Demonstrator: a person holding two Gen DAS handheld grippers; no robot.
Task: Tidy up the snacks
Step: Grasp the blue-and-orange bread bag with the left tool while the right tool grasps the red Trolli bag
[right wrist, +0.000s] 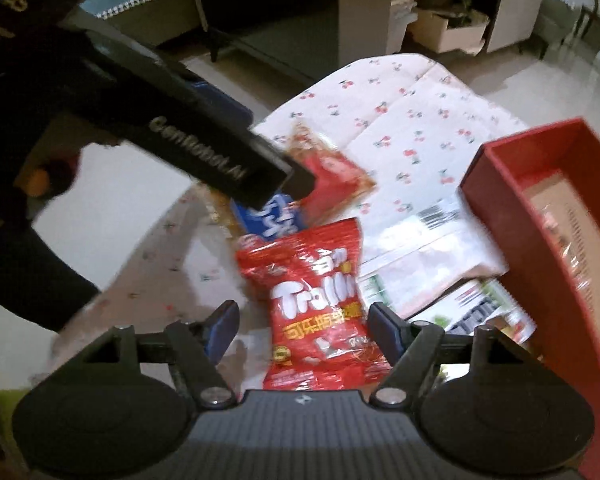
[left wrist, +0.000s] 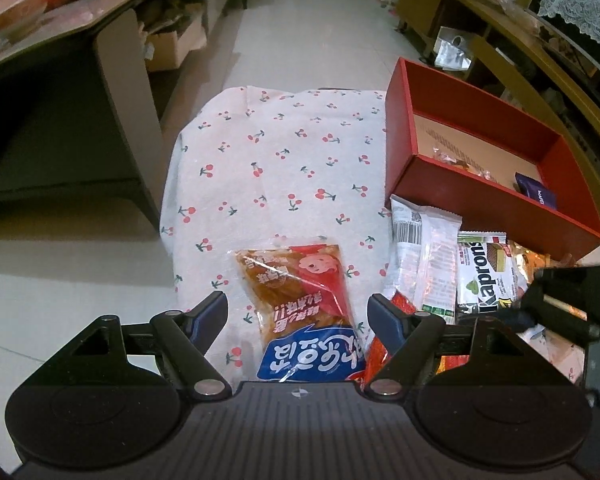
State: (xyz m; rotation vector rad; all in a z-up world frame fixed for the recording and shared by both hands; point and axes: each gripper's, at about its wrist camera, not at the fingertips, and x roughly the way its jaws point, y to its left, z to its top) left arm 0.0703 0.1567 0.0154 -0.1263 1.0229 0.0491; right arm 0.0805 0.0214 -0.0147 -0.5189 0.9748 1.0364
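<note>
My left gripper [left wrist: 298, 314] is open above a red, orange and blue snack bag [left wrist: 300, 312] that lies between its fingers on the cherry-print cloth [left wrist: 280, 152]. My right gripper [right wrist: 302, 322] is open over a red Trolli bag [right wrist: 320, 308] that lies between its fingers. The red box [left wrist: 496, 204] stands at the right with a few small sweets and a purple packet [left wrist: 536, 194] inside; it also shows in the right wrist view [right wrist: 540, 248]. A white wrapper [left wrist: 420, 256] and a Kaprons wafer pack [left wrist: 486, 272] lie beside the box.
The left gripper's black body [right wrist: 204, 148] crosses the right wrist view above the snack bag [right wrist: 332, 176]. A grey table [left wrist: 72, 36] with boxes stands at the left, wooden shelving [left wrist: 520, 28] at the right, tiled floor [left wrist: 312, 28] beyond.
</note>
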